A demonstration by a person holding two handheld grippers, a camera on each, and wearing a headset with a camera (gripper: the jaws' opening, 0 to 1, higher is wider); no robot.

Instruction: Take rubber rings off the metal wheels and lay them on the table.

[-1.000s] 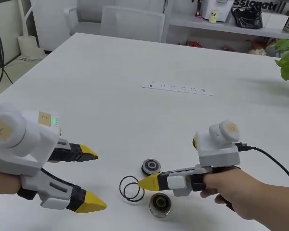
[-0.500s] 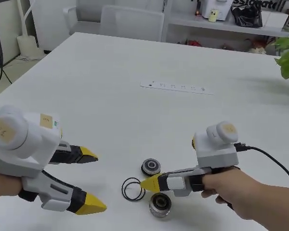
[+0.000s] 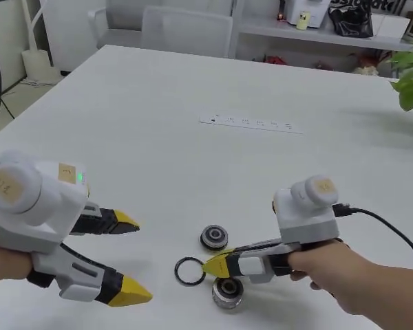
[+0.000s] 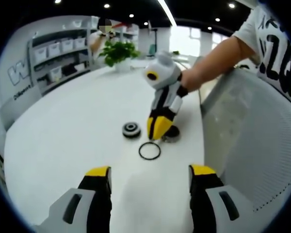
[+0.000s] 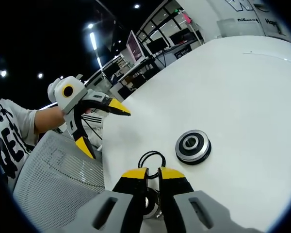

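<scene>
In the head view, a loose rubber ring (image 3: 189,271) lies flat on the white table (image 3: 158,103). One metal wheel (image 3: 214,237) sits just beyond the ring. A second wheel (image 3: 226,290) sits just beside the ring, under the tips of the right gripper (image 3: 217,265). That gripper's jaws are drawn nearly together, with nothing seen between them. The left gripper (image 3: 127,258) hangs well apart from the ring on its other side, jaws spread wide and empty. No container is in play: ring and wheels lie straight on the table.

In the left gripper view, its own jaws (image 4: 150,172) gape wide, with the ring (image 4: 149,151) ahead of them. The far wheel (image 4: 131,129) stands past the ring. The right gripper (image 4: 160,127) partly covers the second wheel (image 4: 170,136).

In the right gripper view, the jaws (image 5: 153,174) leave only a slit and the ring (image 5: 152,159) lies just past their tips. The far wheel (image 5: 193,145) is near the ring, and its black rim suggests rubber not yet removed.

A ring this thin is likely light, soft and stretchy. It probably wants a pinch at its outer edge, peeled sideways, while the heavier, smooth wheel may roll or slide unless braced.
</scene>
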